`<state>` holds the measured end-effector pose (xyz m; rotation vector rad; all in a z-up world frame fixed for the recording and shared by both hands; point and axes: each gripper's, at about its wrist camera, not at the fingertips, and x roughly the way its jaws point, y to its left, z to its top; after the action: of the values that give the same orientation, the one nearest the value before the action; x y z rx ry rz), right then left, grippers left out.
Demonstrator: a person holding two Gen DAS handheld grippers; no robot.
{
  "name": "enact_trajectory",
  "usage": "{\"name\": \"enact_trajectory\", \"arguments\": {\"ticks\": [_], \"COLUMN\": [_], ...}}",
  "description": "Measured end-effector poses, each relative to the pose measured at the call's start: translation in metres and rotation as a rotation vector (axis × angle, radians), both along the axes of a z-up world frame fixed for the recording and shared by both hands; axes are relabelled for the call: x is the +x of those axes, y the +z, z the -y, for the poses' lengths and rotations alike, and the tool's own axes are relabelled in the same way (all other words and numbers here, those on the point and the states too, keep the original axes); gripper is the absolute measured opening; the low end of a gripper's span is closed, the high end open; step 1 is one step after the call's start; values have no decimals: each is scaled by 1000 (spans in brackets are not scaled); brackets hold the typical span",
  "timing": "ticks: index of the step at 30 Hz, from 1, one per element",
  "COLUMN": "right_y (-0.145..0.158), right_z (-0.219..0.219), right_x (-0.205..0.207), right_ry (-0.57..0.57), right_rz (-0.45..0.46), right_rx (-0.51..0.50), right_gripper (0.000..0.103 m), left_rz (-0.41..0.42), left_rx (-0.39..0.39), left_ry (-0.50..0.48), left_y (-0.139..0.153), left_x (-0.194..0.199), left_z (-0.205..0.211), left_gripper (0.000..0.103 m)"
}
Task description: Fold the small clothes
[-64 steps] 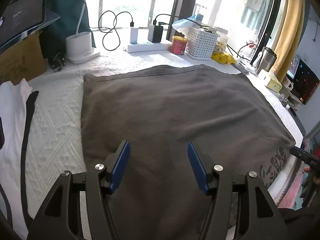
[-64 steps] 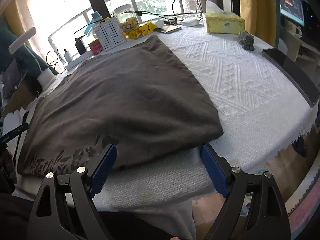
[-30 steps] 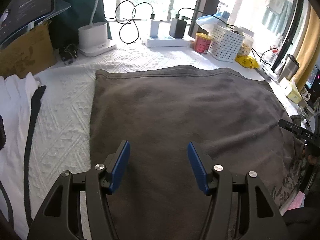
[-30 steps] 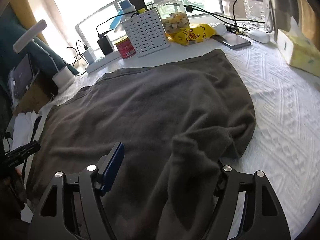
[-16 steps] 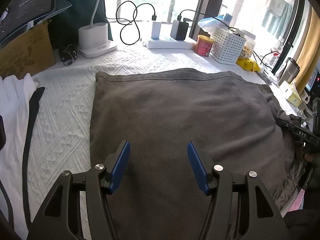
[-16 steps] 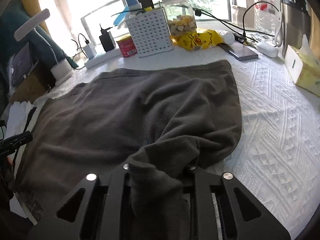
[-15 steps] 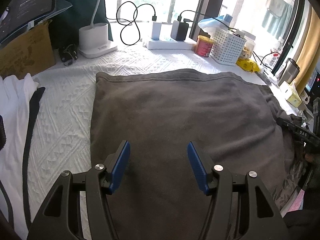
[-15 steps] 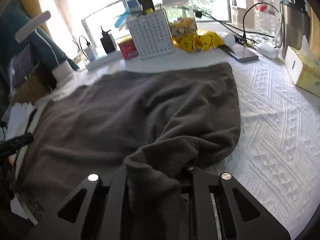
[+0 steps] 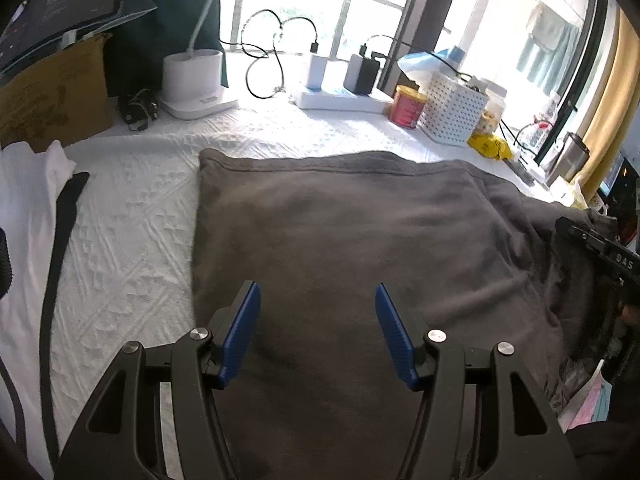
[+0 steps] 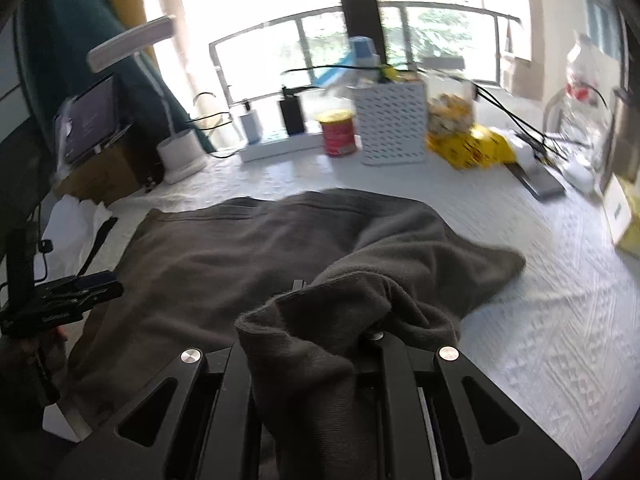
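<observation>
A dark grey garment [image 9: 340,232] lies spread on the white quilted table cover [image 9: 132,216]. My left gripper [image 9: 316,328] hovers over its near left part, open, with nothing between its blue pads [image 9: 240,332]. My right gripper [image 10: 316,340] is shut on a bunched corner of the grey garment [image 10: 328,320]. The corner is lifted off the table and drapes over the fingers, hiding the pads. The garment's right side is rumpled and pulled inward. In the left wrist view the right gripper [image 9: 600,248] shows at the far right edge; in the right wrist view the left gripper [image 10: 68,292] shows at the left.
A white garment with black trim [image 9: 28,240] lies at the left. Along the back stand a cardboard box [image 9: 52,108], a lamp base [image 9: 192,76], a power strip [image 9: 344,100], a red can [image 9: 408,106] and a white basket [image 9: 456,112]. A yellow bag [image 10: 472,148] and a phone [image 10: 540,180] lie at the right.
The right gripper closed on the garment's near right corner, then lifted it up and in over the garment. The left gripper stayed open in place.
</observation>
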<state>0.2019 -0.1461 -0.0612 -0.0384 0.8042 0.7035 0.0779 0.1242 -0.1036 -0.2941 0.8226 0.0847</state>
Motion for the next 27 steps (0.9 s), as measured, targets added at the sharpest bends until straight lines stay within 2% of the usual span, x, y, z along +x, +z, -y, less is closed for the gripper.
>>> {"name": "enact_trajectory", "arguments": {"ticks": [9, 16, 23, 27], "right_y": [2, -4, 6, -3], "right_z": [-54, -90, -110, -136], "right_x": [-23, -40, -48, -62], "right_ry": [109, 176, 177, 279], "right_rz": [6, -11, 51, 40], "right_rx": [-30, -56, -90, -149], "right_gripper": [14, 14, 14, 14], "left_rz": [56, 81, 92, 94], "left_rx": [28, 0, -23, -31], "left_ry": [18, 37, 51, 64], "left_y": [8, 7, 1, -2], "left_x": [-13, -25, -36, -42], "left_z": [-25, -45, -58, -67], "left_gripper": [60, 60, 60, 60]}}
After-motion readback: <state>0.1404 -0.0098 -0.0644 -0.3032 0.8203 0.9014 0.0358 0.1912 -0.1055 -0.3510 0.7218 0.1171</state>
